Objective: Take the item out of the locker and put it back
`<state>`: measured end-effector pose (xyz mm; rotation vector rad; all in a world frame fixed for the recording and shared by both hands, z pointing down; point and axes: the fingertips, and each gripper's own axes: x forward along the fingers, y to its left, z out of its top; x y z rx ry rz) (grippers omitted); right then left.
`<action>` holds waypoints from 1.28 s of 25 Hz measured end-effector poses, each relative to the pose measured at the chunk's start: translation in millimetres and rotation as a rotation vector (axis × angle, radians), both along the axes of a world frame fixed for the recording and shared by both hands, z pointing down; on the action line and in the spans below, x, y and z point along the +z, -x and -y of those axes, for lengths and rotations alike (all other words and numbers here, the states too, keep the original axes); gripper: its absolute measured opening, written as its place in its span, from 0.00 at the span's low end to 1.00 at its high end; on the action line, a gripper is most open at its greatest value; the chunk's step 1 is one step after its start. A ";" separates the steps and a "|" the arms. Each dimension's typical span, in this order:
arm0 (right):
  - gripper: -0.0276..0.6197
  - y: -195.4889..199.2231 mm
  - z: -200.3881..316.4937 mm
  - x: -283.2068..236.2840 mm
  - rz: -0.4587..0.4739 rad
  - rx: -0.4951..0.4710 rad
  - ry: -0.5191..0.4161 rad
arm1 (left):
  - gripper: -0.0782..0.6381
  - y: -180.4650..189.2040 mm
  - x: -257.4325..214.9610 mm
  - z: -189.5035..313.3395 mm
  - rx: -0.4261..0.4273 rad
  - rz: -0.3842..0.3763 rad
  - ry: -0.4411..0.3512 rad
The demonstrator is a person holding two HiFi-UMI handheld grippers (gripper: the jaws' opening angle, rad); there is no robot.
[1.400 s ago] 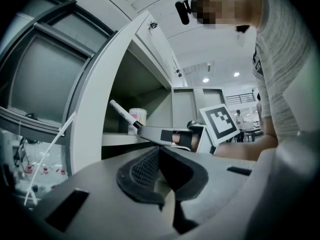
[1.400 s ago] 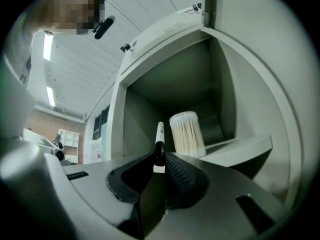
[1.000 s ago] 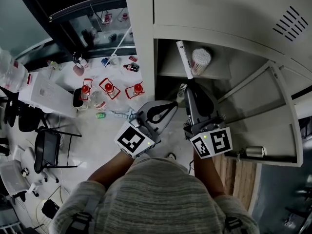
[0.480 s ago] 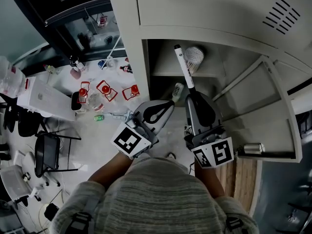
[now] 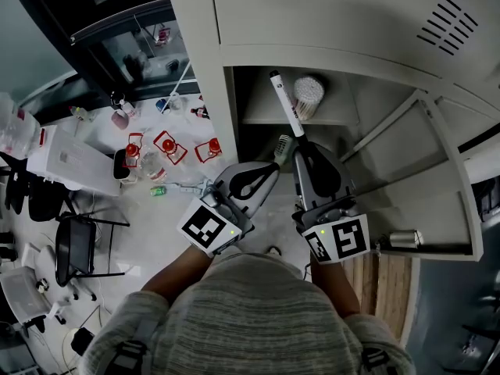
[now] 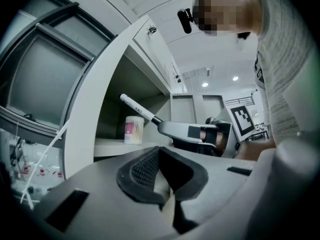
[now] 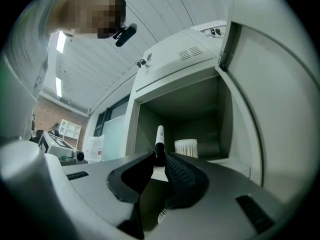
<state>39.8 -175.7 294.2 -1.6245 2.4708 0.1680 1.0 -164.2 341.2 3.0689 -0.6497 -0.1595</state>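
Note:
A white marker (image 5: 284, 104) with a black lower end sticks up from my right gripper (image 5: 301, 142), which is shut on that black end. In the right gripper view the marker (image 7: 159, 136) rises between the ribbed pads, in front of the open locker compartment. My right gripper (image 7: 159, 159) is at the compartment's mouth. A tub of cotton swabs (image 5: 308, 94) stands on the locker shelf (image 5: 262, 120), just right of the marker's tip. My left gripper (image 5: 273, 166) is beside the right one, shut with nothing in it. The left gripper view shows its pads closed (image 6: 159, 156) and the marker (image 6: 137, 108) beyond.
The locker door (image 5: 426, 186) hangs open at the right, with a latch at its lower edge. Left of the locker is a pale table (image 5: 164, 123) with red-capped bottles (image 5: 172, 142). A black chair (image 5: 74, 241) stands at the lower left.
The marker in my right gripper has shifted a little left, away from the swab tub, and the whole head view has slid left. The left gripper has stayed put.

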 end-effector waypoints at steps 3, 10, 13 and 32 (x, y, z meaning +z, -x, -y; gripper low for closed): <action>0.17 4.2 13.7 3.6 -0.023 -0.005 0.015 | 0.12 2.6 0.3 1.2 -0.009 -0.001 -0.001; 0.17 14.4 44.5 17.2 -0.089 -0.009 0.081 | 0.12 10.3 5.1 3.5 -0.024 0.022 0.005; 0.17 18.2 53.8 24.0 -0.111 -0.012 0.117 | 0.12 12.6 4.4 4.0 -0.029 0.016 0.007; 0.17 24.7 77.1 38.5 -0.195 0.024 0.188 | 0.12 17.5 7.0 12.9 -0.041 0.011 0.015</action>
